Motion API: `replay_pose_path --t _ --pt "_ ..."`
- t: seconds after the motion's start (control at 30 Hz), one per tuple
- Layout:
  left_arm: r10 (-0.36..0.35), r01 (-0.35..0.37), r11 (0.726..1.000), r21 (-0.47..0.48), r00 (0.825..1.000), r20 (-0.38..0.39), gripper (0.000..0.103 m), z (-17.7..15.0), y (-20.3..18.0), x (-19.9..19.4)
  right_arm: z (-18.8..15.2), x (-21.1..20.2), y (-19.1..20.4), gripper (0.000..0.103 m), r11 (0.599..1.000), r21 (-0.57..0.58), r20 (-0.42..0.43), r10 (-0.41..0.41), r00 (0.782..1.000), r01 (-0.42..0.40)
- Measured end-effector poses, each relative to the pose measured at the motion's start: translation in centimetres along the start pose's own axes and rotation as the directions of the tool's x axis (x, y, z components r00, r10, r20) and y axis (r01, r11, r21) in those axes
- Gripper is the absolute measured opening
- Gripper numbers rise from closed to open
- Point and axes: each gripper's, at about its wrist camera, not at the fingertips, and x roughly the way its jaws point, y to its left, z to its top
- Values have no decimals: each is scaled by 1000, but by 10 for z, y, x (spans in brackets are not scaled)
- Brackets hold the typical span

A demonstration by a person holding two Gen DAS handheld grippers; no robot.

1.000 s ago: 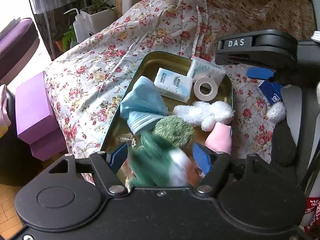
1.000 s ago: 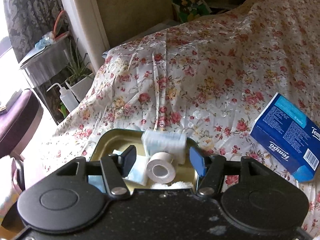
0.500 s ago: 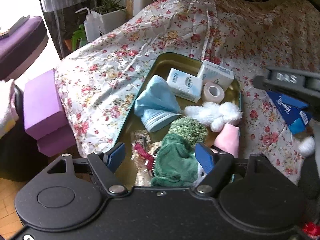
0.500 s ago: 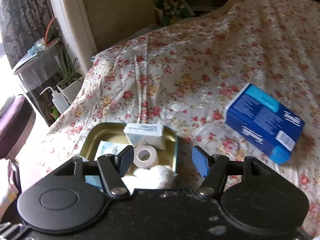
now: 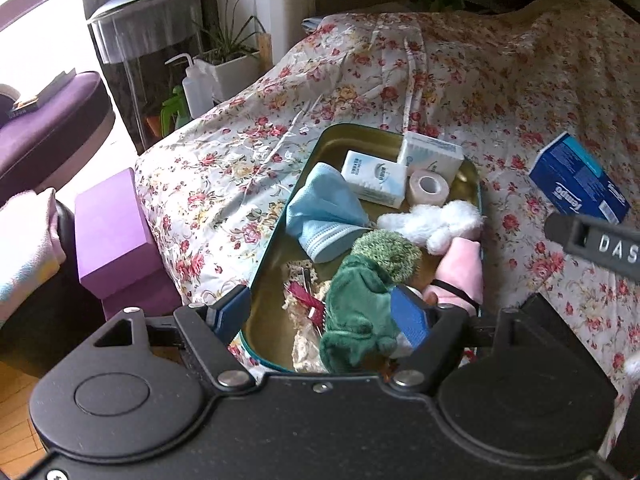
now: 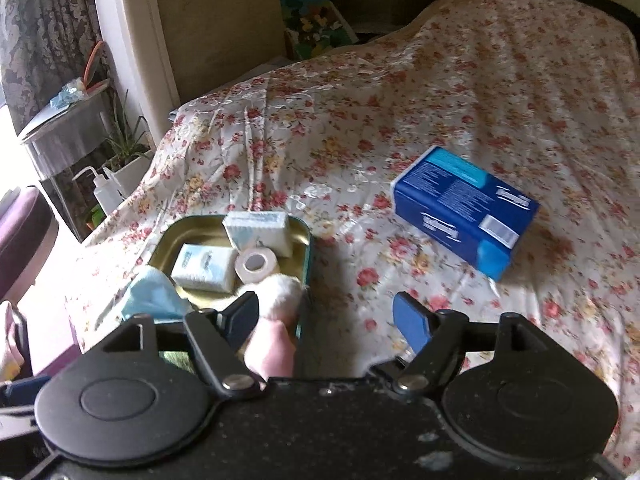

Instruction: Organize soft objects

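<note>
A gold tin tray (image 5: 280, 236) with a teal rim lies on the floral bedspread. In it are a blue cloth (image 5: 320, 208), two tissue packs (image 5: 374, 178), a tape roll (image 5: 428, 186), a white plush (image 5: 436, 224), a fuzzy green ball (image 5: 388, 252), a green plush toy (image 5: 356, 304) and a pink soft piece (image 5: 460, 268). My left gripper (image 5: 320, 310) hovers open over the tray's near end, its pads clear of the green toy. My right gripper (image 6: 326, 314) hangs beside the tray's right rim (image 6: 308, 240); its jaws are opening with only bedspread between them. A blue tissue box (image 6: 464, 208) lies to its right.
Lace with a red piece (image 5: 304, 300) lies in the tray's near corner. Off the bed's left edge stand purple blocks (image 5: 112, 232), a white squeeze bottle (image 5: 192, 88), a potted plant (image 5: 236, 72) and a purple seat (image 5: 48, 120). Bare bedspread stretches beyond the tray and the box.
The green toy, blurred between my left fingers a second ago, now lies still in the tray. My right gripper has slid right from over the tray, and its jaws have widened.
</note>
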Motion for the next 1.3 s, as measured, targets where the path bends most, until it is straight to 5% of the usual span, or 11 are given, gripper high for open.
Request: replay_pose_path --t 0.6,1.3 --pt "-24 25 1000 -9 998 63 87 -28 -4 -26 -60 -36 -16 82 996 10 -23 -86 996 86" --pt "-4 5 1000 -15 998 58 94 -41 0 -34 -78 -43 -2 84 993 -65 -19 -103 995 101"
